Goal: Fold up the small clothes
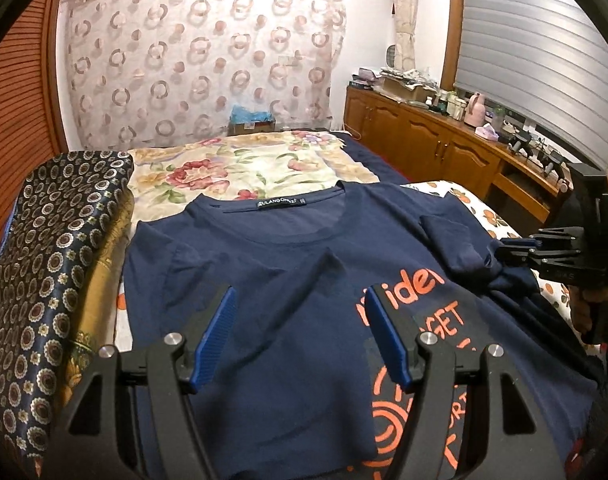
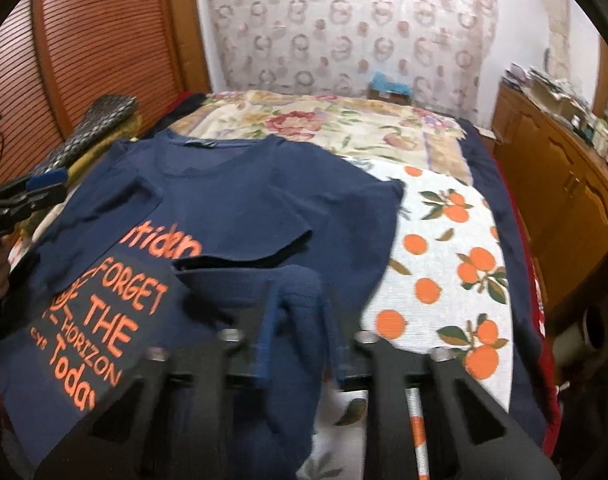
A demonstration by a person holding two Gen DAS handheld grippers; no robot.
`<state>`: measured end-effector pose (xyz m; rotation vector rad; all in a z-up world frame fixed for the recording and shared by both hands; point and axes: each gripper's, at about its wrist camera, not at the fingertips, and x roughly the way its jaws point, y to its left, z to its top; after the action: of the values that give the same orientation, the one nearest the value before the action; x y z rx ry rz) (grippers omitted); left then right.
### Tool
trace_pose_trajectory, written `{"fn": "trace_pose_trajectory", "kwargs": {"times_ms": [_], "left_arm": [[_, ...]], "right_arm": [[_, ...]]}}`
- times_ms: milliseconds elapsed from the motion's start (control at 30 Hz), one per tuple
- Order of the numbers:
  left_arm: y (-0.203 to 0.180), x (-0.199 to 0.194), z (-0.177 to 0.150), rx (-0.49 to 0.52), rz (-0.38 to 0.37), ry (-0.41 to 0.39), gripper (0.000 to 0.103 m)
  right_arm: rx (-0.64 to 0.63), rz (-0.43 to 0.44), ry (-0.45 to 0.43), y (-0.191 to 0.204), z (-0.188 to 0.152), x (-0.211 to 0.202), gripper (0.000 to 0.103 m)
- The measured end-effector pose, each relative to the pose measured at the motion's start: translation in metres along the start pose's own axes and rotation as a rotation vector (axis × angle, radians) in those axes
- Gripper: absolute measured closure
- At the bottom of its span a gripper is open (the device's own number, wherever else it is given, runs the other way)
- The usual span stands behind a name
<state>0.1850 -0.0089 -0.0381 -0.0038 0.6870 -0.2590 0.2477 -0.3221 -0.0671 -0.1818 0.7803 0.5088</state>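
1. From the left wrist view, a navy T-shirt (image 1: 288, 280) with orange lettering was seen spread on a bed (image 1: 240, 164), collar pointing away toward the curtain (image 1: 200, 56). The shirt's left side had been laid over the middle, hiding part of the print. The left gripper (image 1: 300, 320) hovered above the chest of the shirt with its blue-padded fingers (image 1: 220, 332) spread apart and nothing between them. At the right edge, the right gripper (image 1: 520, 246) was seen with its fingers pressed together on bunched navy cloth at the shirt's right side.

2. From the right wrist view, which was somewhat blurred, the same T-shirt (image 2: 240, 200) lay across an orange-patterned sheet (image 2: 436, 272). A fold of navy cloth was clamped between the fingers of the right gripper (image 2: 296, 320), apparently the sleeve side. The left gripper (image 2: 32, 188) was seen at the far left, beside the shirt's other edge.

3. As a judgement, the right side was being folded inward. It would be done best if the cloth were lifted only slightly, carried straight across to meet the folded left side, and kept parallel to the side seam. The free left gripper could be used to pin the middle, so the shirt would not be dragged across the sheet.
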Motion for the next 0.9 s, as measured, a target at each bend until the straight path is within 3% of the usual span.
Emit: {"fn": "trace_pose_trajectory", "kwargs": {"times_ms": [233, 467, 600, 700, 900], "left_arm": [[-0.001, -0.008, -0.007, 0.004, 0.009, -0.008, 0.037], [-0.005, -0.020, -0.009, 0.005, 0.009, -0.030, 0.037], [-0.005, -0.024, -0.006, 0.006, 0.008, -0.044, 0.037], [-0.004, -0.024, -0.005, 0.003, 0.008, -0.041, 0.037], [0.009, -0.021, -0.003, -0.016, 0.041, -0.030, 0.037]], "right_arm": [[-0.027, 0.071, -0.041, 0.019, -0.005, -0.024, 0.098], [-0.082, 0.103, 0.041, 0.048, -0.038, -0.028, 0.098], [-0.071, 0.113, 0.057, 0.056, -0.046, -0.028, 0.083], [-0.050, 0.103, 0.061, 0.056, -0.042, -0.030, 0.079], [-0.043, 0.119, -0.011, 0.048, -0.017, -0.045, 0.066]]}}
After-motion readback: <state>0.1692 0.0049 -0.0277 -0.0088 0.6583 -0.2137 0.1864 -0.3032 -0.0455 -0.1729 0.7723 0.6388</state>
